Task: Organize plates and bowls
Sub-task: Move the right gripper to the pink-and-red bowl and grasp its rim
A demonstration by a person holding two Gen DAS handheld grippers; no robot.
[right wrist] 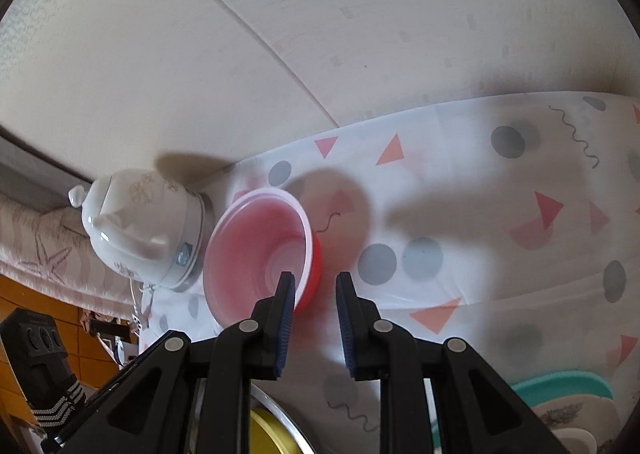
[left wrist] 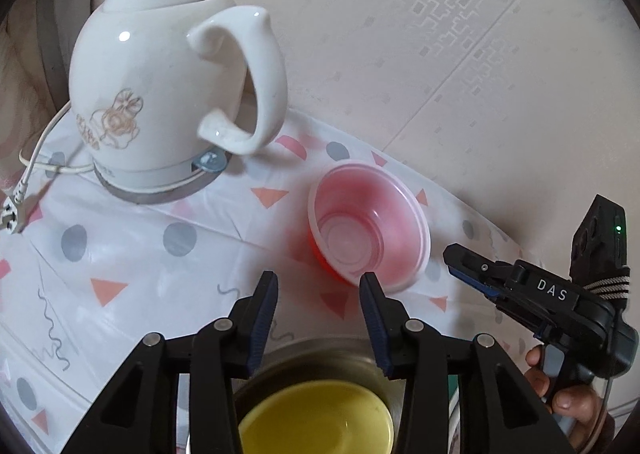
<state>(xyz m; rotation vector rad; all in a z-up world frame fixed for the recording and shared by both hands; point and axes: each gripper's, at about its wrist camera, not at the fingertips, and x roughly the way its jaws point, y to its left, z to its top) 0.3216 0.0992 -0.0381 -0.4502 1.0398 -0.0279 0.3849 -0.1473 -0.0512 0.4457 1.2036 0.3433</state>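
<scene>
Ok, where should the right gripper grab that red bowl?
Take the red bowl by its thin rim: one finger inside, one outside the wall. It sits open side up, and the right gripper, jaws open, already straddles the nearest edge, so come in from that side.

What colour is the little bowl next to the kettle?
The bowl is red outside, pinkish-white inside, clearest in the left wrist view.

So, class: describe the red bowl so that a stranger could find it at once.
Start at the big white kettle on the patterned tablecloth. Beside its handle, toward the wall, sits the red bowl. It alone is red outside with a pale pink inside; the yellow bowl sits in a steel dish.
</scene>
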